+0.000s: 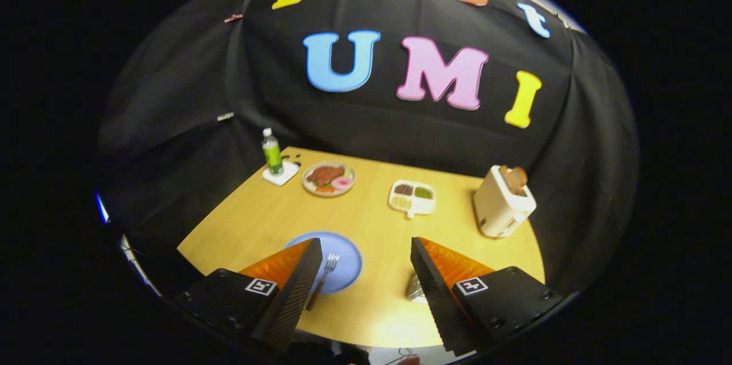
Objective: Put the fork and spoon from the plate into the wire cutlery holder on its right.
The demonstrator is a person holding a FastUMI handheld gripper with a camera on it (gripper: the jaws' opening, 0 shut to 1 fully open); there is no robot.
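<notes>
Black cloth walls a booth around a pale wooden table (372, 227). In the gripper view, lower middle of the frame, the gripper (366, 273) hangs above it, fingers wide apart and empty. The fork (325, 276) lies on the blue plate (343, 256) beside the left finger; no spoon can be made out. The holder (416, 290) peeks from behind the right finger. A flat fork could slip from the pinch, and the half-hidden holder could be missed. Farther back stand a bottle (271, 152), a food plate (329, 178), a tray (412, 197) and a toaster (502, 202).
</notes>
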